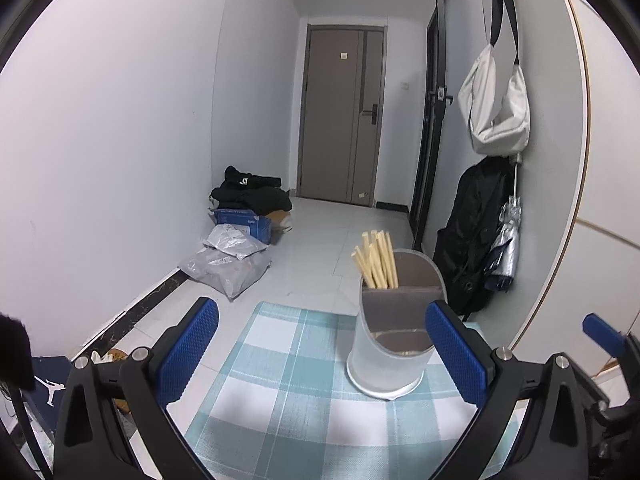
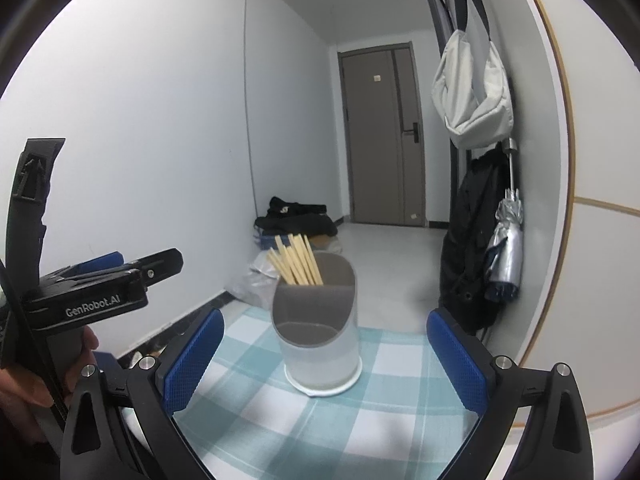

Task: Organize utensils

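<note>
A frosted white utensil holder (image 1: pixel 386 354) (image 2: pixel 320 344) with a grey divider stands on a table with a blue-and-white checked cloth (image 1: pixel 288 392) (image 2: pixel 384 412). Several pale wooden chopsticks (image 1: pixel 378 260) (image 2: pixel 296 260) stick up from its far compartment; the near compartment looks empty. My left gripper (image 1: pixel 322 354) is open, blue pads wide apart, with the holder ahead of it toward the right pad. My right gripper (image 2: pixel 324 358) is open too, nothing touching its pads, the holder standing just ahead between them. The left gripper's body (image 2: pixel 92 296) shows at the left of the right wrist view, held by a hand (image 2: pixel 24 380).
A grey wall panel on the right carries a white bag (image 1: pixel 500 100) (image 2: pixel 472 96), a black coat (image 1: pixel 472 232) and a folded umbrella (image 2: pixel 506 240). Black clothes (image 1: pixel 250 192), a blue box and plastic parcels (image 1: pixel 228 260) lie on the floor by the left wall. A door (image 1: pixel 344 116) closes the hallway.
</note>
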{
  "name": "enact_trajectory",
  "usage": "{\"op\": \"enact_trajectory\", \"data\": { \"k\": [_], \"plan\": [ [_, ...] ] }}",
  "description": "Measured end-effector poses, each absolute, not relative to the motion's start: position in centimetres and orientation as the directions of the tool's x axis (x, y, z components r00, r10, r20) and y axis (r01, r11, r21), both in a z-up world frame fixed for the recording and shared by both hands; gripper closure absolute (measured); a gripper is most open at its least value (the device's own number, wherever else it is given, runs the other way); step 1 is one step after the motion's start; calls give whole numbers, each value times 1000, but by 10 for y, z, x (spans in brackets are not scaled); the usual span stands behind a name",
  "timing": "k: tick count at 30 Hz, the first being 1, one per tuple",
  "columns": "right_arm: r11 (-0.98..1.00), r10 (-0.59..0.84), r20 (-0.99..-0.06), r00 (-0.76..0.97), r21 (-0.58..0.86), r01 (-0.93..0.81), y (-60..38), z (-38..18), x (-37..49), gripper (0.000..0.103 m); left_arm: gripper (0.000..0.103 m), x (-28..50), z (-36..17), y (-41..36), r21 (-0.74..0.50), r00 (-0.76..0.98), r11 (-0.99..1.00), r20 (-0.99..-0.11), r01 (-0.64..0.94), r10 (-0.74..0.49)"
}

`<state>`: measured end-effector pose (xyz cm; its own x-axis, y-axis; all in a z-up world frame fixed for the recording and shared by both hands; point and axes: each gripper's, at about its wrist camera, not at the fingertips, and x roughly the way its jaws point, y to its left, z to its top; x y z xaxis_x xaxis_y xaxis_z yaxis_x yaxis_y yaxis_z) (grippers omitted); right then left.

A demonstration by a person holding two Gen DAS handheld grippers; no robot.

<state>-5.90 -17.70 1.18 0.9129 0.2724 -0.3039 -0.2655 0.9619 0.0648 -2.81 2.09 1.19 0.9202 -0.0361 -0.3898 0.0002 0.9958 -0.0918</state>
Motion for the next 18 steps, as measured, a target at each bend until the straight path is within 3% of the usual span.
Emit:
{"op": "enact_trajectory", "data": {
  "k": [5, 18],
  "plan": [
    [965, 263, -337, 904, 92, -246, -180, 2, -57, 1, 1, -22, 1, 23, -114, 888, 994, -456, -1, -52],
    [971, 239, -369, 898, 110, -213, -182, -2, -56, 1, 1, -24, 2, 21, -69, 881, 997, -469, 35, -63]
  ]
}}
